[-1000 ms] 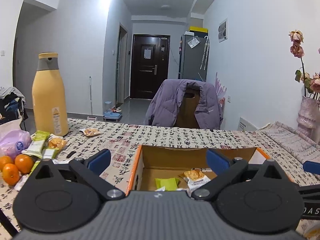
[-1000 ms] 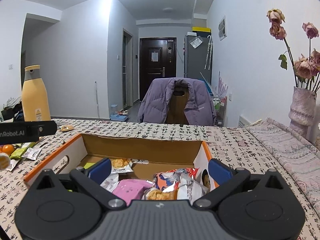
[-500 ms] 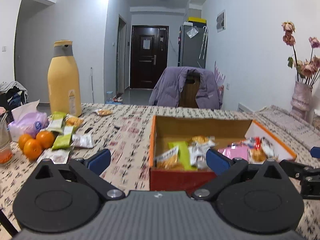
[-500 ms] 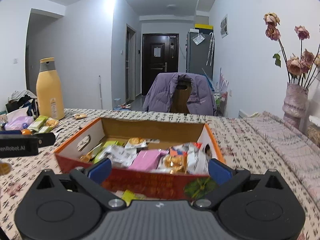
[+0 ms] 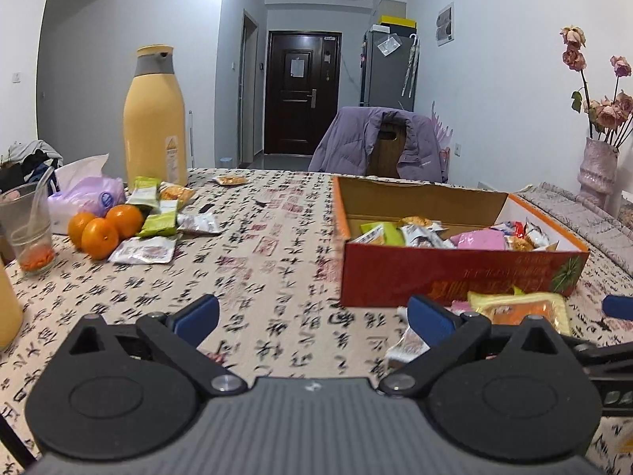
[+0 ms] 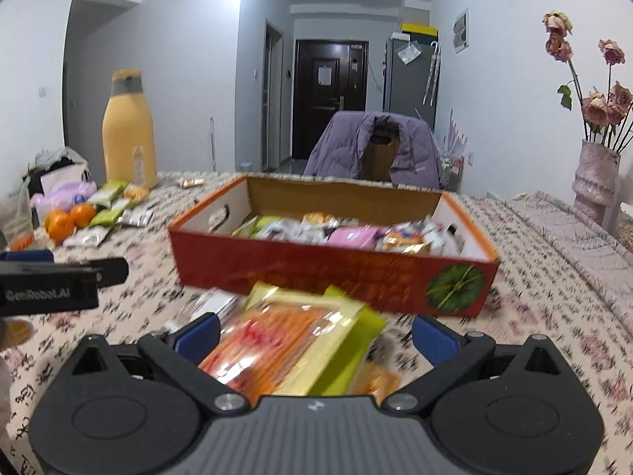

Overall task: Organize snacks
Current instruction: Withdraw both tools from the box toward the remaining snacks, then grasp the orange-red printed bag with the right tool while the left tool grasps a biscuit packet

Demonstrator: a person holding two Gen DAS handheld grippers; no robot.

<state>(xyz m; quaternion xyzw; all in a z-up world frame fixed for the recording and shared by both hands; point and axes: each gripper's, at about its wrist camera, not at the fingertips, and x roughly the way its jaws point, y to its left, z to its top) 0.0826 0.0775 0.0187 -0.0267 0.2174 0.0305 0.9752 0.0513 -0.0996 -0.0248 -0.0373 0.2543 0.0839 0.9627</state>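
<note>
An open red cardboard box (image 5: 455, 273) (image 6: 316, 273) holds several snack packets. A yellow-green packet with orange contents (image 6: 292, 348) lies on the table in front of the box, between the open fingers of my right gripper (image 6: 314, 334); it also shows in the left wrist view (image 5: 518, 310). My left gripper (image 5: 312, 318) is open and empty over bare tablecloth, left of the box. More loose packets (image 5: 158, 213) lie at the far left by the oranges (image 5: 105, 225).
A tall yellow bottle (image 5: 154, 118) stands at the back left, with a purple tissue pack (image 5: 85, 194) and a plastic cup (image 5: 27, 225) nearby. A vase of dried roses (image 6: 595, 182) stands at the right. A chair with a purple jacket (image 5: 379, 142) is behind the table.
Both grippers have pulled back from over the box toward the table's near edge. The box now lies ahead, and the yellow-green packet has come into view between my right fingers.
</note>
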